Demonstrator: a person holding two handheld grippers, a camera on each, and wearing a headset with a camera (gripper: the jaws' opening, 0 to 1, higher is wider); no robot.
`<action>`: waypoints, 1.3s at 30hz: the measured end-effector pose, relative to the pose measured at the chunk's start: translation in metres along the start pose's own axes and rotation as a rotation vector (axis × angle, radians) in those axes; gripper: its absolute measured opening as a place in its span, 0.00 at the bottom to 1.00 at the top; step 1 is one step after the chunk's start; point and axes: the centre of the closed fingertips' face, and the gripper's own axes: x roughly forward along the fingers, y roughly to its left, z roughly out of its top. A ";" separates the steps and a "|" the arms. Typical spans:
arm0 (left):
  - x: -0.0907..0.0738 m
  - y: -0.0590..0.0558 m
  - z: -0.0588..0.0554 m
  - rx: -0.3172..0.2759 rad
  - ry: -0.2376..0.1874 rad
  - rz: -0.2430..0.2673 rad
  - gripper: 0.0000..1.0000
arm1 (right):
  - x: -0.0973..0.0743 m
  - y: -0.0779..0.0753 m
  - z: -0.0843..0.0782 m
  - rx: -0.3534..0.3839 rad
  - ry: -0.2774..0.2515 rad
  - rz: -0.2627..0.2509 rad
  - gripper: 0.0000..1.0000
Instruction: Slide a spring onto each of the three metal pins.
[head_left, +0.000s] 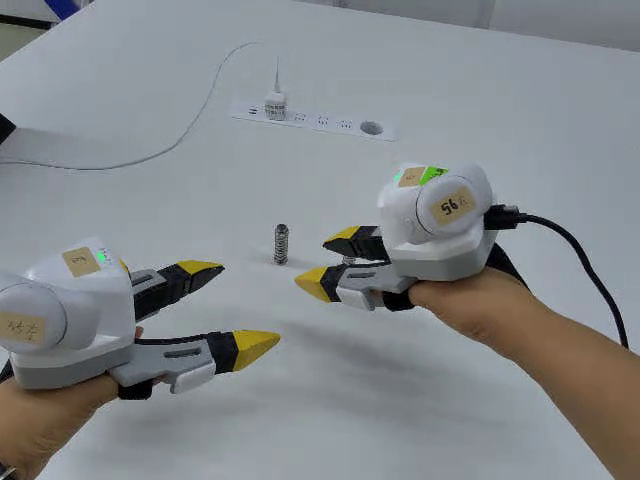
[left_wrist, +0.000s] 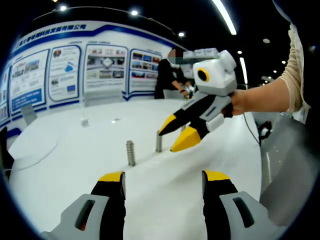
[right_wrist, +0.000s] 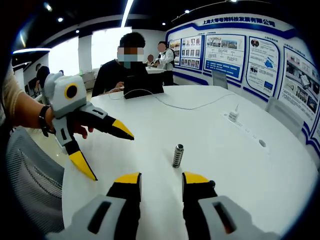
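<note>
**One sprung pin stands between two released grippers**

A spring (head_left: 281, 246) coils around an upright metal pin (right_wrist: 178, 148) that stands on the white table (head_left: 470, 400), near the middle of the head view. In the left gripper view a second pin (left_wrist: 159, 142) stands just beyond and to the right of the first. It looks ribbed as well, but it is too small there to say for sure whether it carries a spring.

The right gripper (head_left: 320, 260) hangs to the right of the sprung pin with its yellow tips pointing towards it. Its jaws are parted and hold nothing. In its own view the sprung pin stands ahead of the gap between the jaws, apart from both tips. In the left gripper view the right gripper's tips sit close by the second pin, though I cannot tell whether they touch it.

The left gripper (head_left: 232, 306) sits low at the left of the head view. Its jaws are spread wide and empty, with the tips aimed across the table towards the pins and well short of them.

Further back on the table lies a white power strip (head_left: 330, 122) with an adapter (head_left: 275, 104) plugged in at its left end. A thin cable (head_left: 190, 120) curves away to the left.
</note>
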 end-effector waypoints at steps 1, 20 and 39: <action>0.000 0.000 0.000 0.000 0.001 -0.001 0.63 | -0.003 0.001 -0.002 0.002 -0.002 -0.002 0.34; 0.003 -0.007 0.005 0.012 0.001 -0.015 0.65 | -0.045 0.000 -0.025 0.043 -0.023 -0.061 0.37; 0.004 -0.008 0.005 0.013 0.006 -0.019 0.66 | -0.093 -0.028 -0.051 0.087 -0.039 -0.162 0.41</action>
